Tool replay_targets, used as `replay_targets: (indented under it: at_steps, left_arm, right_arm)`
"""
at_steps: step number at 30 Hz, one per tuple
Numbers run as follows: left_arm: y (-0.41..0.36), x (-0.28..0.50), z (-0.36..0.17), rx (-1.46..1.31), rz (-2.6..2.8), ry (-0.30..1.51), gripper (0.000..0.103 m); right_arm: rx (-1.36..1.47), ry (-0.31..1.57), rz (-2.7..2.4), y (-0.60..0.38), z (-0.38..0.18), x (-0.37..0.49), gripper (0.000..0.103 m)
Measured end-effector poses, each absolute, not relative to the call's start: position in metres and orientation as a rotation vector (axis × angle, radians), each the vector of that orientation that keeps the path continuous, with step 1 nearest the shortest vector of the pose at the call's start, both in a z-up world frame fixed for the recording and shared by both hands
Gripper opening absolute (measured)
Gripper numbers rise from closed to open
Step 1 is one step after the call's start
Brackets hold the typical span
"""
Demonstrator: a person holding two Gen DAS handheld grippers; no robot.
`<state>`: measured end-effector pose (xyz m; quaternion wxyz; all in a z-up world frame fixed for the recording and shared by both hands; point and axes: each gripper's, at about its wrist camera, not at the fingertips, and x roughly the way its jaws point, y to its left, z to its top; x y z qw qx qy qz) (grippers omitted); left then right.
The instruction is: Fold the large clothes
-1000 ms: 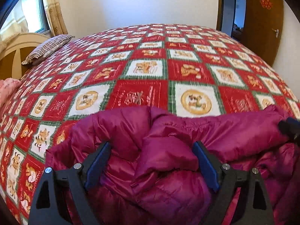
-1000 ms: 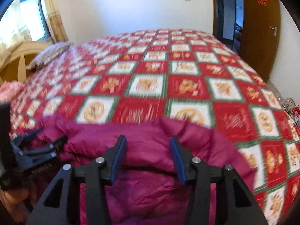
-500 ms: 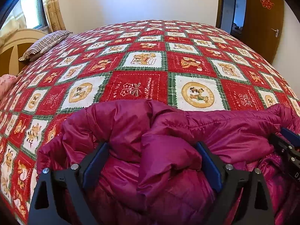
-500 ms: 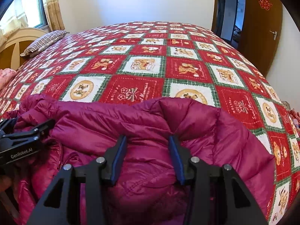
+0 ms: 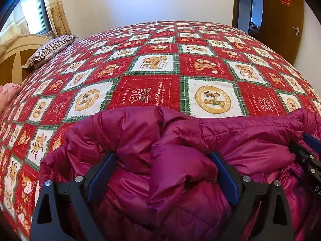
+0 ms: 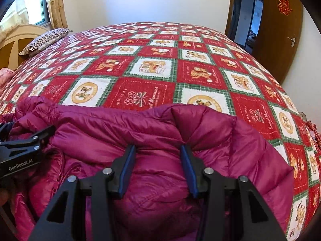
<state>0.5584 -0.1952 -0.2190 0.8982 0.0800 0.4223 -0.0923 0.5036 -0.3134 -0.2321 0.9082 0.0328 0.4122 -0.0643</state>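
At the far left, a striped pillow (image 5: 50, 49) is lying against a cream headboard (image 5: 19, 46), with a pink cloth (image 5: 8, 92) just showing at the left edge of the bed. A red, white and green patchwork bedspread (image 5: 160, 64) is covering the whole bed and stretching away to the far wall.

At the near edge of the bedspread a magenta puffer jacket (image 5: 140, 132) is lying bunched up, spreading from left to right under both grippers. The left gripper (image 5: 162, 172) is standing wide over the left part of the jacket; its jaws have just been opening, and a thick fold of the padded fabric is sitting between its blue pads (image 5: 100, 170) without being squeezed. From the right wrist view the same gripper (image 6: 28, 140) is showing at the left edge.

Further right, the right gripper (image 6: 158, 166) is pinching a raised ridge of the jacket (image 6: 220, 140) at about half width, the fabric puckering at its pads (image 6: 187, 168).

At the far right a brown wooden door (image 6: 280, 40) with a red paper ornament (image 6: 283, 6) is standing open beside a dark doorway.
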Motion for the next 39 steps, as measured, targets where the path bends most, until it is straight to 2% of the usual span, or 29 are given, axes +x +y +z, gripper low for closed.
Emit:
replay_targets:
  at_steps: [33, 36, 37, 38, 39]
  left_arm:
    - [-0.200, 0.557, -0.220, 0.204, -0.163, 0.868, 0.097]
    - [-0.200, 0.560, -0.219, 0.192, -0.171, 0.878, 0.098]
    - [-0.196, 0.562, -0.216, 0.170, -0.184, 0.891, 0.098]
    - [-0.192, 0.562, -0.212, 0.154, -0.192, 0.903, 0.098]
    - [-0.187, 0.559, -0.204, 0.147, -0.187, 0.907, 0.098]
  right_arm:
    - [0.029, 0.860, -0.152, -0.308, -0.235, 0.508, 0.050]
    - [0.023, 0.865, -0.150, -0.308, -0.234, 0.509, 0.052]
    - [0.023, 0.870, -0.142, -0.310, -0.231, 0.510, 0.056]
    - [0.018, 0.872, -0.141, -0.311, -0.228, 0.509, 0.064]
    - [0.012, 0.868, -0.147, -0.314, -0.222, 0.506, 0.066]
